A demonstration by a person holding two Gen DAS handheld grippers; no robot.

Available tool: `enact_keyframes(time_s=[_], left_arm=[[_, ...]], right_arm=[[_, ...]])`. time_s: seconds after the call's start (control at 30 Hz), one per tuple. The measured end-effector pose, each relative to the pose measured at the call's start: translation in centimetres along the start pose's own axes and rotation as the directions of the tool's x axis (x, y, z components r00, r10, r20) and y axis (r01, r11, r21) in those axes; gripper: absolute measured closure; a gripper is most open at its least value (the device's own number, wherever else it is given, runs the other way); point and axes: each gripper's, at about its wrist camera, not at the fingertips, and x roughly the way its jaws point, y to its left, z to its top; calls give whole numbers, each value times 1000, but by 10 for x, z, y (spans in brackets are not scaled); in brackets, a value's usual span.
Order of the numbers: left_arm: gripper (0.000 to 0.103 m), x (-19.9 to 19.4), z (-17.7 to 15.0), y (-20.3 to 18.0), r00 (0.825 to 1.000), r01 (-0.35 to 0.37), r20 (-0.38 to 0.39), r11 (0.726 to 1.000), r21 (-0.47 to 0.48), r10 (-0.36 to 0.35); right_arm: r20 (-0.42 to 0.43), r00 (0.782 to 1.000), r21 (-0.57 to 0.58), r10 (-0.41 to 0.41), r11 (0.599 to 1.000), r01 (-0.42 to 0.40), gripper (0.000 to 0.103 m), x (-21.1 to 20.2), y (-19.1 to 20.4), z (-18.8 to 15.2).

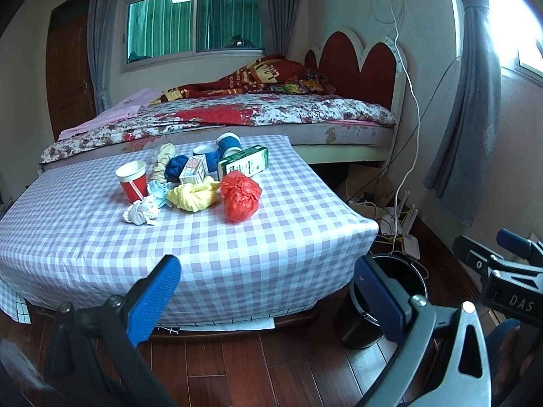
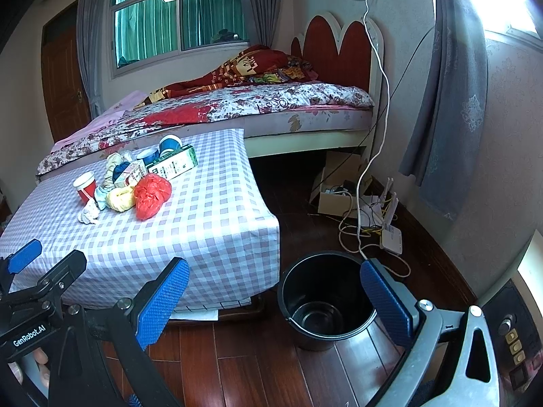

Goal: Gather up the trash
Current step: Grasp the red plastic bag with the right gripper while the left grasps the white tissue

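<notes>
Trash is sitting in one tight cluster on the checked table, and I am reading it left to right: a red cup, a white paper wad just in front of it, a yellow bag, a red bag, and a green carton behind, with blue cups at the back. I am holding my left gripper back from the table's near edge, jaws spread wide with nothing between them. My right gripper is likewise gaping and empty, hovering low with the black bin partly between its fingers. The bin is standing on the floor just beside the table's right corner, and it is looking empty.

Crowding is what I am worrying about. The pieces are touching, so, as I judge it, closing on the red bag could drag the yellow one or knock the cup over. The bags are looking soft and slippery, so a shallow pinch might let one fall short of the bin. The white cables are trailing right behind the bin, where a careless swing could snag them.
</notes>
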Motion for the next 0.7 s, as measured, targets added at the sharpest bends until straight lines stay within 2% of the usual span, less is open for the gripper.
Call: enact_keyframes(time_s=[0.17, 0.27, 0.37, 0.47, 0.5, 0.7], left_arm=[[1, 5, -2, 14, 999, -32, 1, 999, -27, 32], [1, 17, -2, 31, 998, -56, -29, 998, -39, 55], [1, 29, -2, 52, 995, -89, -50, 995, -51, 86], [1, 42, -1, 77, 987, -156, -58, 986, -61, 153], [1, 47, 0, 87, 984, -172, -59, 983, -70, 168], [1, 85, 8, 138, 976, -213, -78, 969, -128, 204]], right_arm=[[9, 997, -2, 71, 997, -71, 1, 11, 10, 3], [13, 994, -28, 110, 994, -110, 1, 28, 26, 8], [2, 987, -82, 158, 984, -157, 1, 52, 47, 11], [-62, 984, -118, 169, 977, -176, 1, 77, 71, 20], [-70, 977, -113, 200, 972, -207, 1, 85, 79, 24], [-81, 964, -179, 254, 947, -265, 2, 134, 136, 42]])
